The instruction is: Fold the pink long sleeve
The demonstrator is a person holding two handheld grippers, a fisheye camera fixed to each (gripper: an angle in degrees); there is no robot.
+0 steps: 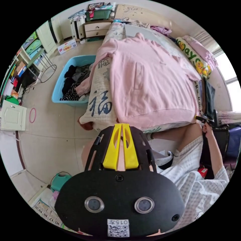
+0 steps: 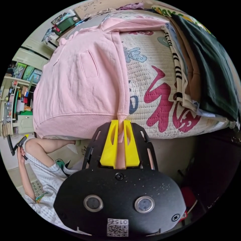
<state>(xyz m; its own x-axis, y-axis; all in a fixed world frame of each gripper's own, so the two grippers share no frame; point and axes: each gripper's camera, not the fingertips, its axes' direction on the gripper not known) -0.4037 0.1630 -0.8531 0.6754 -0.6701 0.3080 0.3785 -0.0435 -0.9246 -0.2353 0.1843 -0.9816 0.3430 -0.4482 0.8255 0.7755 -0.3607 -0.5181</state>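
Already flat on the bed (image 2: 163, 100): pink long sleeve (image 1: 150, 82), front up, hem at the near edge.

Soft, light, floppy knit; best pinched at hem corners or cuffs, likely to sag and crease. Right gripper (image 2: 120, 125) clamped on the hanging sleeve cuff (image 2: 122, 116). Left gripper (image 1: 122, 128) near the hem, jaws nearly together, apparently on nothing.

A blue laundry basket (image 1: 60, 85) holding dark clothes is seen on the tiled floor (image 1: 50, 135) at nine o'clock of the quilted bed (image 1: 100, 100). A stack of folded clothes (image 2: 200, 70) is laid on the bed at two o'clock in the right gripper view. A nightstand (image 1: 96, 26) is placed at twelve o'clock, beside the headboard.
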